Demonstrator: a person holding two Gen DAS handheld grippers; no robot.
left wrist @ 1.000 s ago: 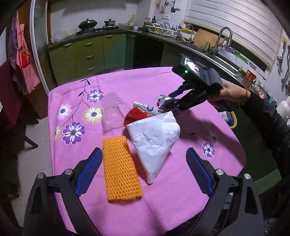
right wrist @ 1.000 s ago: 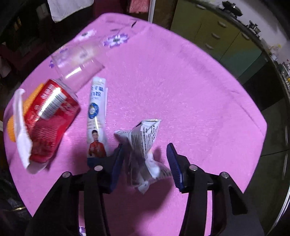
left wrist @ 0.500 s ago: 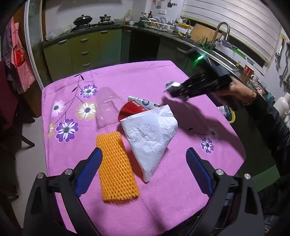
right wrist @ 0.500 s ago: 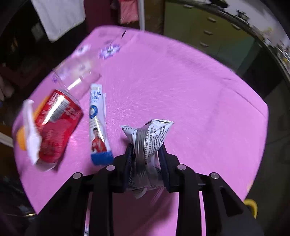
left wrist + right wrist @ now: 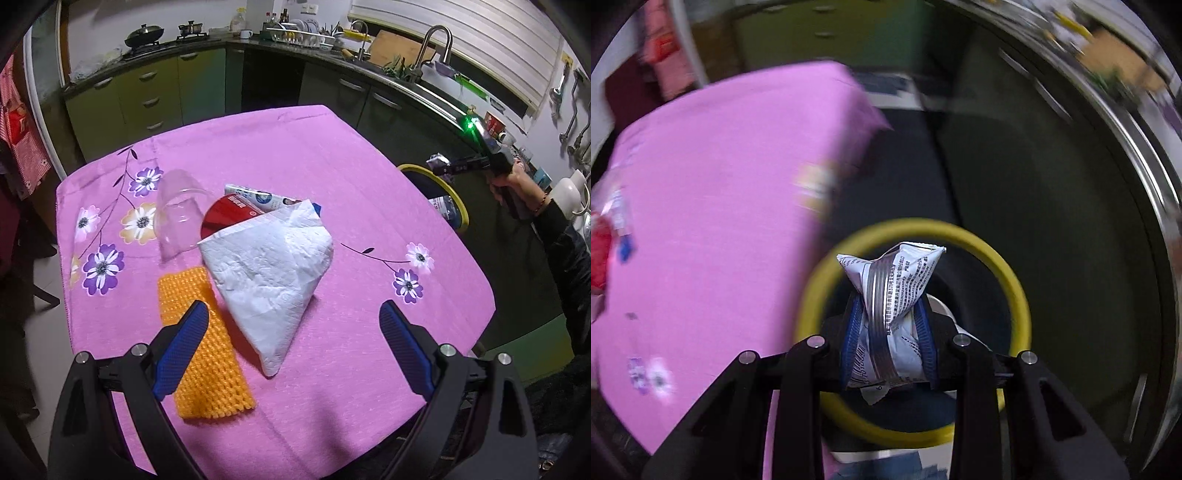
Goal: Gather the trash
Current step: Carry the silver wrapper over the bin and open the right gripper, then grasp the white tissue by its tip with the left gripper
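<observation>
My right gripper (image 5: 888, 339) is shut on a crumpled silver wrapper (image 5: 892, 295) and holds it above the yellow-rimmed bin (image 5: 1008, 277) beside the table. It also shows in the left wrist view (image 5: 443, 166) at the far right, over the bin (image 5: 456, 195). My left gripper (image 5: 291, 350) is open and empty, low over the pink tablecloth (image 5: 258, 155). Ahead of it lie a white paper napkin (image 5: 269, 266), an orange foam net (image 5: 207, 365), a red can (image 5: 229, 214), a white tube (image 5: 266, 199) and a clear plastic cup (image 5: 177, 210).
Green kitchen cabinets (image 5: 147, 88) and a counter with a sink (image 5: 436, 40) run behind and to the right of the table. A plastic bottle (image 5: 445, 210) lies inside the bin. A dark chair (image 5: 22, 229) stands at the left.
My right gripper closed on the silver wrapper, lifted it off the table and swung it right, over the yellow-rimmed bin. My left gripper moved slightly closer to the napkin.
</observation>
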